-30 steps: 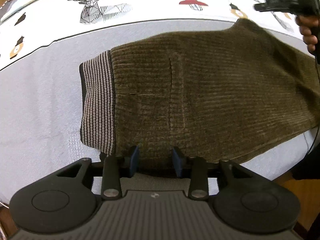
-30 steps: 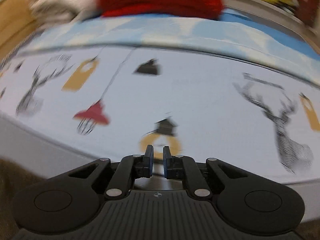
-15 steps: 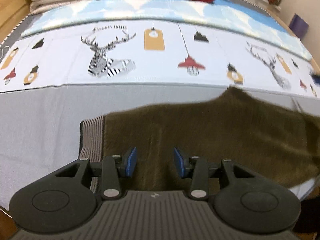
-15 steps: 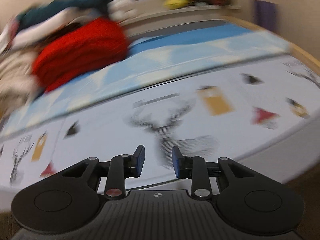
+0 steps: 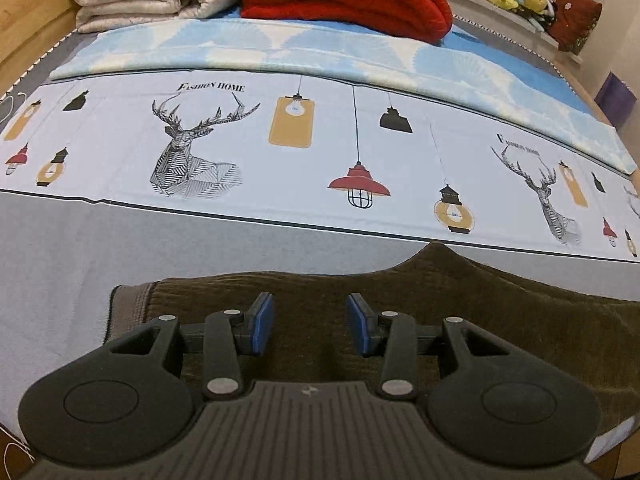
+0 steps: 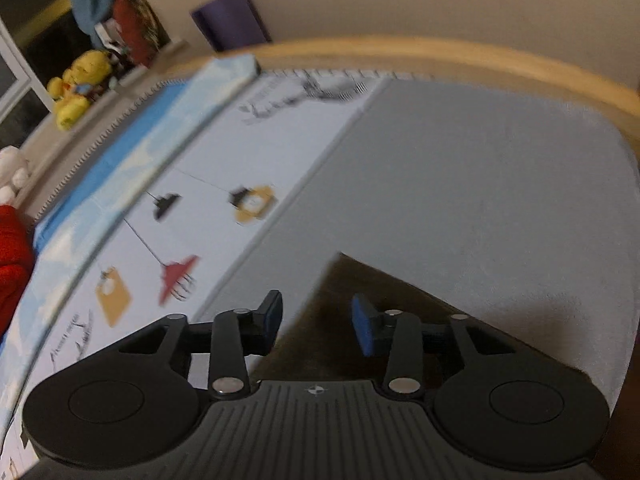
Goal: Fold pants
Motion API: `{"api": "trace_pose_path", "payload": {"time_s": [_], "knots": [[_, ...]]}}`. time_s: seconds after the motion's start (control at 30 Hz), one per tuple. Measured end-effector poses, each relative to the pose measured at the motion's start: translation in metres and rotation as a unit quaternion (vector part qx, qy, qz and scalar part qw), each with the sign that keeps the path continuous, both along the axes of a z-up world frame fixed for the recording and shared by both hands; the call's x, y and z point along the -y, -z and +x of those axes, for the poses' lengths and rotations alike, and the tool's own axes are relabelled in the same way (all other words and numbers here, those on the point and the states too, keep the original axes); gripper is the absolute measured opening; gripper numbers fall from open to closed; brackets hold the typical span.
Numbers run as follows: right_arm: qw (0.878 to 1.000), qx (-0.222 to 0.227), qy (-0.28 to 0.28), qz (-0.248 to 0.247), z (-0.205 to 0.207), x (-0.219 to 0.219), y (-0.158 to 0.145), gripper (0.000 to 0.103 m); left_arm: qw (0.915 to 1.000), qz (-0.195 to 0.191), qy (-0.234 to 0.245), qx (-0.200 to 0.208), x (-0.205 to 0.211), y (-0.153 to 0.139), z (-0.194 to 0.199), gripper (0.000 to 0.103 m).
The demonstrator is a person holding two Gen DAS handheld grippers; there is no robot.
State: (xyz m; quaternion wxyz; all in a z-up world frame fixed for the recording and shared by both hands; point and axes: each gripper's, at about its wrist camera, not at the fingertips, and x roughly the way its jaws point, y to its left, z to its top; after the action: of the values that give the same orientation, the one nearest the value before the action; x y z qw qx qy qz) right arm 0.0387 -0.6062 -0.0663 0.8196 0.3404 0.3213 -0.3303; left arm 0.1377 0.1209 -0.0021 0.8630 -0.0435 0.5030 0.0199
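Brown ribbed knit pants point(image 5: 460, 312) lie flat on the grey bedsheet point(image 5: 72, 264), striped waistband point(image 5: 128, 308) toward the left gripper point(image 5: 310, 322), far corner under the right gripper point(image 6: 316, 320). Both sets of jaws are spread with nothing between them, each hovering over the fabric. Risk, as I read it: the thick knit bunches or only its top layer gets pinched, so the fold comes out skewed; the right view is motion-blurred, so corner alignment is uncertain.

Both wrist views look low across the bed point(image 5: 120, 248), sharing the pants point(image 5: 500, 304).
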Motion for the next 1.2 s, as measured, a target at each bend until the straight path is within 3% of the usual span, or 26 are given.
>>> {"api": "trace_pose_path", "payload": {"time_s": [0.27,0.43,0.53,0.57,0.6,0.67,0.73,0.83,0.93,1.07,1.2], "knots": [[0.999,-0.024,-0.039,-0.024,0.042,-0.007,0.018,0.045,0.9998,0.006,0.011,-0.013,0.015,0.009,0.011,0.045],[0.986,-0.139,-0.044,-0.075,0.077,-0.024,0.037,0.044,0.9998,0.009,0.011,-0.016,0.014,0.012,0.012,0.045],[0.982,-0.161,-0.027,-0.094,0.080,-0.027,0.039,0.028,0.9997,0.011,0.012,-0.018,0.015,0.013,0.013,0.045],[0.983,-0.157,-0.012,-0.094,0.079,-0.026,0.037,0.015,0.9997,0.011,0.014,-0.018,0.016,0.013,0.013,0.045],[0.987,-0.137,0.007,-0.086,0.075,-0.024,0.032,0.011,0.9997,0.012,0.015,-0.017,0.016,0.013,0.014,0.045],[0.994,-0.069,0.058,-0.069,0.062,-0.019,0.016,0.009,0.9997,0.012,0.015,-0.015,0.016,0.012,0.014,0.045],[0.995,-0.033,0.062,-0.072,0.060,-0.016,0.009,0.009,0.9997,0.012,0.017,-0.015,0.017,0.012,0.013,0.045],[0.997,-0.030,0.055,-0.039,0.061,-0.007,0.021,0.012,0.9995,0.012,0.025,-0.015,0.019,0.013,0.011,0.045],[0.998,-0.033,0.056,-0.014,0.055,-0.001,0.024,0.024,0.9992,0.014,0.033,-0.014,0.018,0.013,0.009,0.045],[0.998,-0.002,0.043,-0.043,0.035,-0.012,-0.006,0.024,0.9994,0.016,0.028,-0.014,0.011,0.012,0.008,0.045],[0.998,0.021,0.003,-0.060,0.013,-0.029,-0.033,0.031,0.9995,0.005,0.027,-0.018,0.006,0.012,0.003,0.045]]}}
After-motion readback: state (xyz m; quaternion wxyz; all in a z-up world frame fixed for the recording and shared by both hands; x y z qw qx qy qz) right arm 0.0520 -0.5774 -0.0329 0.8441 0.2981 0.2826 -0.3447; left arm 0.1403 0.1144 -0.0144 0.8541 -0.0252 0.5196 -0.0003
